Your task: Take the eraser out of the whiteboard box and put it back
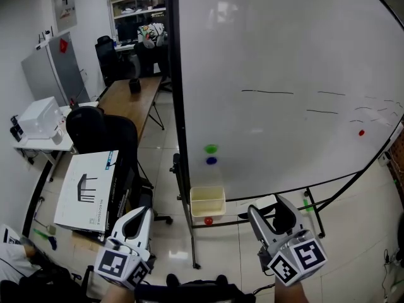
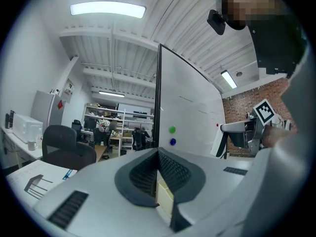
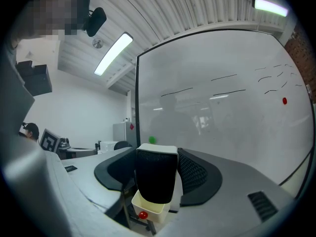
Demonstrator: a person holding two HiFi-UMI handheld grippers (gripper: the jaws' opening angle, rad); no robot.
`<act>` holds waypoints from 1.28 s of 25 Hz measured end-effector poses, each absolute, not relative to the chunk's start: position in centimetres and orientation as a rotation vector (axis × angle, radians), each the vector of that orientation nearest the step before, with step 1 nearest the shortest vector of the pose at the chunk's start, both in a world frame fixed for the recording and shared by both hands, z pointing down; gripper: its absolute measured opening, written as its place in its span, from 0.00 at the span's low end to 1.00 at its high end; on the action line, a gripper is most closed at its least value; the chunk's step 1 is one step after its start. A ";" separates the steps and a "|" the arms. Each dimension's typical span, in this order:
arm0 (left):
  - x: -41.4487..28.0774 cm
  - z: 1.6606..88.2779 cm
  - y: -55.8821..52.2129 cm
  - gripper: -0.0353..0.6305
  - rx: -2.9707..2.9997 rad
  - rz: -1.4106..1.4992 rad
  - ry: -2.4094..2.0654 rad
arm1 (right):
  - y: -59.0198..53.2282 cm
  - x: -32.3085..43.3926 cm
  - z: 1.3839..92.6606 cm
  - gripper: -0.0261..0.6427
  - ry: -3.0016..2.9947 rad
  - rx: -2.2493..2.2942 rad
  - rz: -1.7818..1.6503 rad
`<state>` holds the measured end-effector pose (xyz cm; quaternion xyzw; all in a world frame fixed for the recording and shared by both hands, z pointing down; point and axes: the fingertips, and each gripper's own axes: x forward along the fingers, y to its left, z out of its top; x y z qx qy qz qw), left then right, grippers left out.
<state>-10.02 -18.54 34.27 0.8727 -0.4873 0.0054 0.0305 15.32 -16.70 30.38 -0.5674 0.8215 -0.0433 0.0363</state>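
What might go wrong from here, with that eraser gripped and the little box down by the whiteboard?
The eraser is clamped in the right hand-held gripper, off to the side of the box; a slack grip may drop it on the floor. The box looks small, so the eraser might catch its edge or miss it.

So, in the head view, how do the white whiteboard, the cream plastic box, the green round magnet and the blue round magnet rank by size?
1. White whiteboard, by far the largest.
2. Cream plastic box.
3. Green round magnet and blue round magnet: about alike, not ranked.
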 end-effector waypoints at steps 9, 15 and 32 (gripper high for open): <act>-10.9 34.4 -19.2 0.08 2.684 0.011 -1.507 | -17.7 14.2 30.4 0.46 2.538 -1.743 -0.128; -12.3 35.1 -20.3 0.08 2.666 0.024 -1.518 | -20.1 12.3 31.8 0.47 2.540 -1.743 -0.152; -14.6 40.5 -24.8 0.08 2.579 0.089 -1.511 | -29.3 6.0 41.1 0.47 2.635 -1.777 -0.202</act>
